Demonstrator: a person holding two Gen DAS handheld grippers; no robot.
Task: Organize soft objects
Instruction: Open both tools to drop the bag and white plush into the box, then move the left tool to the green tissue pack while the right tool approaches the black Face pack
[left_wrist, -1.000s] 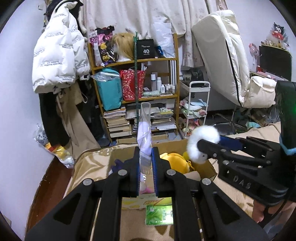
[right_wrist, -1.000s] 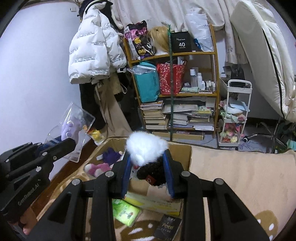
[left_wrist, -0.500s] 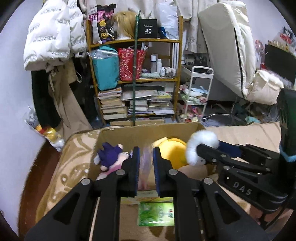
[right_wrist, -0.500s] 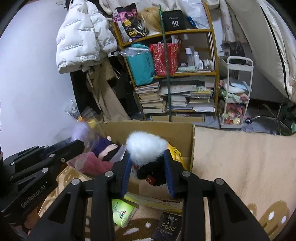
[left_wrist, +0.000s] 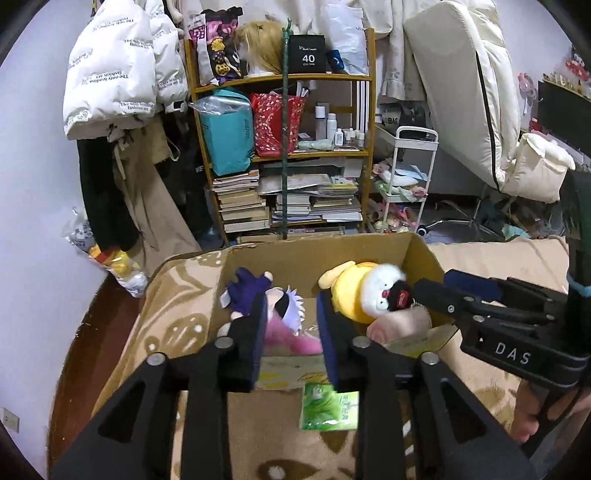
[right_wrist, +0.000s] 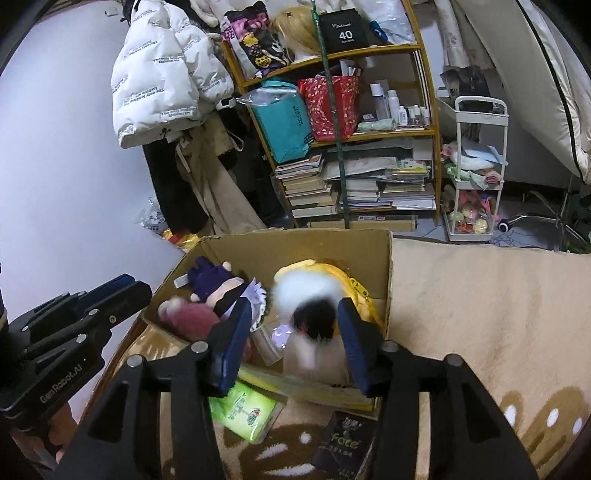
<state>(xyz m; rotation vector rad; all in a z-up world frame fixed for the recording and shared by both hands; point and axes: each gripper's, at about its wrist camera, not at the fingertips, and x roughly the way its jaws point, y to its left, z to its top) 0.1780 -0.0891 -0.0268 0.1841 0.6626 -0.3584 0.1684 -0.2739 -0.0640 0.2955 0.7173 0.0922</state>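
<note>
both tongs went from clamped to spread: left tongs (left_wrist: 290, 325) dropped bagged toy (right_wrist: 271, 338) in box (left_wrist: 317, 254); white plush (right_wrist: 306, 295) blurs between right tongs (right_wrist: 293, 332), prob falling. both stowed.

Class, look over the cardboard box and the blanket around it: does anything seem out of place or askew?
Yes. A green packet and a dark "Face" booklet lie outside the cardboard box, on the blanket, while the plush toys sit inside. The box's near wall looks crumpled.

"40" on black shelf box (left_wrist: 306, 55), "DAS" on right gripper (left_wrist: 428, 286), "GenRobot.AI" on left gripper (right_wrist: 125, 288), perhaps "Face" on dark packet (right_wrist: 345, 441)
</note>
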